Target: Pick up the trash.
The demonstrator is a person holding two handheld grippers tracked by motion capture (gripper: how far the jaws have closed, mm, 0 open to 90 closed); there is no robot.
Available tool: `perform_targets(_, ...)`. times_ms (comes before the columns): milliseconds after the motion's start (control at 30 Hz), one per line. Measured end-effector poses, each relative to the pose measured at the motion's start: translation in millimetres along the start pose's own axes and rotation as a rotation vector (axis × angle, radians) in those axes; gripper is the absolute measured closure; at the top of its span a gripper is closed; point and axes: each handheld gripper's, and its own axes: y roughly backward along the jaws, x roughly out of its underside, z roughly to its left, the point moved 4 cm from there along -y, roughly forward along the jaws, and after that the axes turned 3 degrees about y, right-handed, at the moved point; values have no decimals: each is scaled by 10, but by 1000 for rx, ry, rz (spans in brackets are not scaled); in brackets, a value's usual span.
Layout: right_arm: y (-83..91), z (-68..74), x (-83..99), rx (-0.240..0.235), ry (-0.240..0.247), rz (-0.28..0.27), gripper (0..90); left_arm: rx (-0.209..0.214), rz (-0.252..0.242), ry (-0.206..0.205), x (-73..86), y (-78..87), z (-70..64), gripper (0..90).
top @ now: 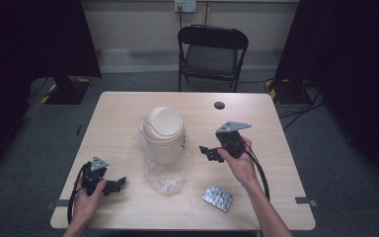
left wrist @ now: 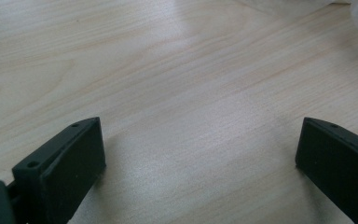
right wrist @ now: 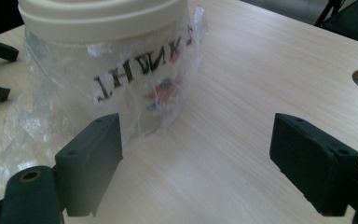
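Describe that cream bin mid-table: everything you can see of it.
The cream bin is a small plastic-looking tabletop bin standing upright mid-table, with a domed lid on top. A clear plastic bag drapes its body and spreads over the table toward the person. Black lettering and a small coloured graphic show through the bag in the right gripper view. No tongs touch it.

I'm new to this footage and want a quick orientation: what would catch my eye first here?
A cream domed bin stands mid-table, with a clear plastic bag around it that spreads toward the near edge. A silver blister pack lies near the front edge to the right. The left gripper rests low at the near left, and the right gripper hangs right of the bin, both with jaws apart.
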Motion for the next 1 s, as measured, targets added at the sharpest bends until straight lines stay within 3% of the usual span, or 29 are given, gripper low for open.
perform_targets(300,-203,148,-379,-58,29,-20,175,1,0,1,0,0,-2,9)
perform_targets(633,-356,138,-714,-65,62,-16,187,-1,1,-3,0,1,2,9)
perform_targets(800,-431,123,-809,-70,64,-21,189,0,0,0,0,0,0,9)
perform_targets(1000,-575,90,-875,-88,29,-22,190,1,0,2,1,0,-2,9)
